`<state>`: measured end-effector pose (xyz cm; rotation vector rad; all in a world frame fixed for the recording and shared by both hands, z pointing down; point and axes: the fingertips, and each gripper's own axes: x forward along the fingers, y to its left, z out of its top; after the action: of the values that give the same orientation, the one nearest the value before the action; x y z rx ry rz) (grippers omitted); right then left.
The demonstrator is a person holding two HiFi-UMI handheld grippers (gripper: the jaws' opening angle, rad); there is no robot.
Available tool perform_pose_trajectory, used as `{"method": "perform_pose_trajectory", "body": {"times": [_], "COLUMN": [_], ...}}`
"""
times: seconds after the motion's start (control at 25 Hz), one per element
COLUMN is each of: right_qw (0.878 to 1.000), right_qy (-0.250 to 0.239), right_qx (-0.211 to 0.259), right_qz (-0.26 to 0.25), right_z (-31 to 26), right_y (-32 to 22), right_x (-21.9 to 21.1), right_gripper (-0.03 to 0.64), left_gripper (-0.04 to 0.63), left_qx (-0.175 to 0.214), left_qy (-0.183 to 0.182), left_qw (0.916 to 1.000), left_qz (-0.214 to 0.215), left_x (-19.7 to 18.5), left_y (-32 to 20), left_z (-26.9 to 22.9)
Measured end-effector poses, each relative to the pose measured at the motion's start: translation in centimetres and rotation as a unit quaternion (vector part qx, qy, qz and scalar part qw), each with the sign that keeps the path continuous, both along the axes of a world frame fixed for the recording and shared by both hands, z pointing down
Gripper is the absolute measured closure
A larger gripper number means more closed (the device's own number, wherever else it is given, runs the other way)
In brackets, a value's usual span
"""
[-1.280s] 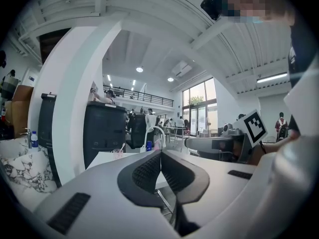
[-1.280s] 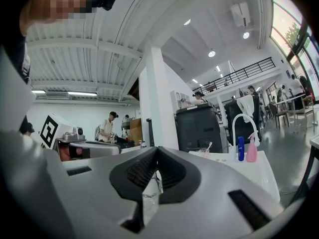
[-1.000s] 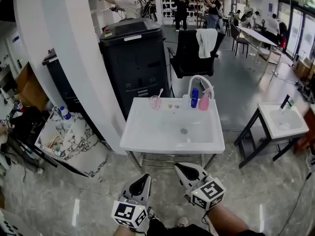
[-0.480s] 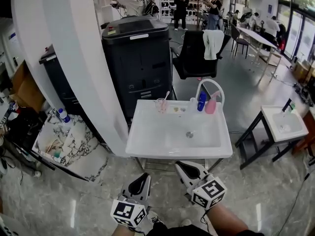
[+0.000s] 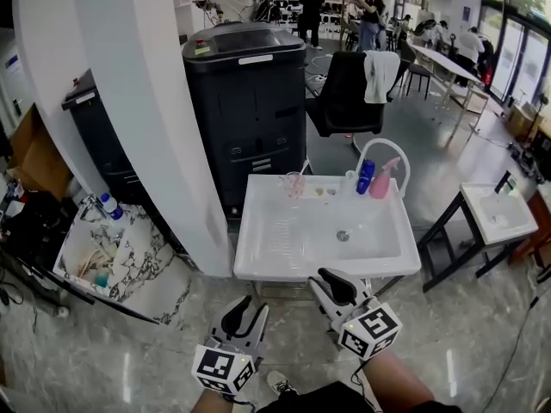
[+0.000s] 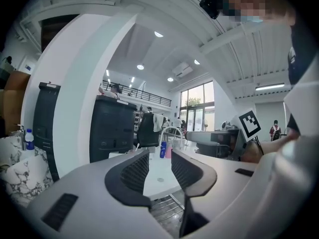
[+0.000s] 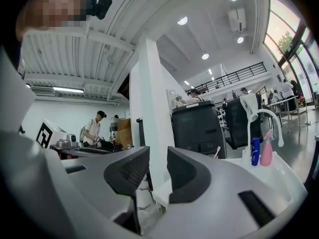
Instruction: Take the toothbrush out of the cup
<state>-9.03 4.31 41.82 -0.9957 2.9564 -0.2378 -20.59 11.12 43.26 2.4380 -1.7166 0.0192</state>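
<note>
Near the sink (image 5: 293, 241), left gripper (image 5: 244, 310) and right gripper (image 5: 334, 280), jaws freshly parted, empty; toothbrush (image 5: 304, 167) in cup (image 5: 294, 186)

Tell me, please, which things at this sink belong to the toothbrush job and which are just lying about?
For the job: clear pinkish plastic cup; pale toothbrush standing in it.
Lying about: blue bottle; pink spray bottle; white towel draped on black chair.
</note>
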Motion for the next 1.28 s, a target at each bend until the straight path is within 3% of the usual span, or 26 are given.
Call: {"method": "perform_pose_trajectory", "body": {"times": [0.2, 0.52, 0.88, 1.28], "right_qw": [1.000, 0.999, 0.999, 1.000], "right_qy": [0.007, 0.012, 0.008, -0.003], "right_qx": [0.008, 0.022, 0.028, 0.023], "right_qz": [0.007, 0.019, 0.024, 0.004], "right_z": [-0.2, -1.2, -1.4, -1.0], "right_y": [-0.6, -2.6, -7.9, -18.0], "right_x": [-1.9, -2.5, -0.4, 3.5], "right_gripper": [0.486, 0.472, 0.471, 0.471], "left_gripper": [0.426, 0.417, 0.416, 0.416], "left_qx": [0.001, 0.004, 0.007, 0.000], "left_qy": [0.003, 0.012, -0.001, -0.015], "left_qw": [1.0000, 0.9999, 0.9999, 0.9992], "left_qz": [-0.006, -0.007, -0.012, -0.036], "left_x": [-2.8, -4.1, -3.1, 1.0], "left_y": [-0.2, -1.4, -5.3, -14.4], "left_z": [0.3, -0.1, 0.0, -0.1]}}
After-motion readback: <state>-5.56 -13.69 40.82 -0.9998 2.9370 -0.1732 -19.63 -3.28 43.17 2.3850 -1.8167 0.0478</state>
